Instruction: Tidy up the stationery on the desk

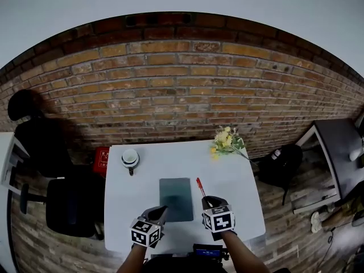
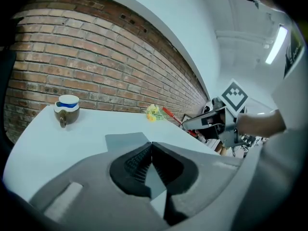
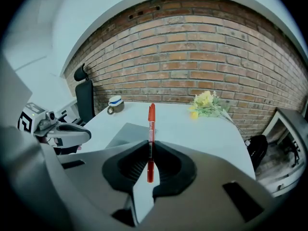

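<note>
A red pen [image 3: 151, 124] stands clamped between the jaws of my right gripper [image 3: 149, 146], its tip pointing away over the white desk [image 3: 211, 134]. In the head view the red pen [image 1: 199, 186] sticks out from the right gripper [image 1: 206, 201] just right of a flat grey pad [image 1: 176, 198]. My left gripper [image 1: 162, 209] hovers at the grey pad's near left corner. Its jaws [image 2: 151, 144] are shut with nothing between them, above the grey pad [image 2: 126, 140]. The left gripper view also catches the right gripper [image 2: 211, 121] with the red pen [image 2: 170, 115].
A brown and white cup [image 1: 130, 159] stands at the desk's far left, and yellow flowers [image 1: 227, 140] lie at its far right corner. A black office chair [image 1: 65, 201] is on the left, a black bag [image 1: 281, 164] on the right, and a brick wall [image 1: 182, 90] behind.
</note>
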{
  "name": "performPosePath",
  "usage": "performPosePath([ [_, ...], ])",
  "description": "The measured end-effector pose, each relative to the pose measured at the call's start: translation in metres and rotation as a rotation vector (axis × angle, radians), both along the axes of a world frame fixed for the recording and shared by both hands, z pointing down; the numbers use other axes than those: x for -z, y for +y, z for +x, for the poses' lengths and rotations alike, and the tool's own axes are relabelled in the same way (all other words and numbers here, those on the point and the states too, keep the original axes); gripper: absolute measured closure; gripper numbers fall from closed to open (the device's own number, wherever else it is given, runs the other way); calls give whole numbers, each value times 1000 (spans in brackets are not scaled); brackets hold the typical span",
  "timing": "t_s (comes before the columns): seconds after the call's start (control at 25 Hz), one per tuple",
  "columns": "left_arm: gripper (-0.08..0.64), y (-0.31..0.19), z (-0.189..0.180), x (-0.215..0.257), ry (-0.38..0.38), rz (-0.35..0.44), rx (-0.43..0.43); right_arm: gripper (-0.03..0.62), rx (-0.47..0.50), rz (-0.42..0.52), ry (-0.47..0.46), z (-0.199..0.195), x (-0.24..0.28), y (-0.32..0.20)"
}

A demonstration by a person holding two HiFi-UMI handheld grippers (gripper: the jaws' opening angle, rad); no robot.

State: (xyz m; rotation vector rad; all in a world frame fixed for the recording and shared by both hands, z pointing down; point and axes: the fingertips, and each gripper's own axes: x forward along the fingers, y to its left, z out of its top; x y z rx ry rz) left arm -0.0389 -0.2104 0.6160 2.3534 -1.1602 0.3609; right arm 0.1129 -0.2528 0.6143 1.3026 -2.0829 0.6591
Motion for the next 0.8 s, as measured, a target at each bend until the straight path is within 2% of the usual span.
performPosePath([
  [0.28,548,11,-10,-15,-14,-58,13,545,-54,-99,-39,4,-27,0],
  [0.8,548,41,-52,-60,-63,-189,10,545,-183,-311,-138,-13,-102,12],
])
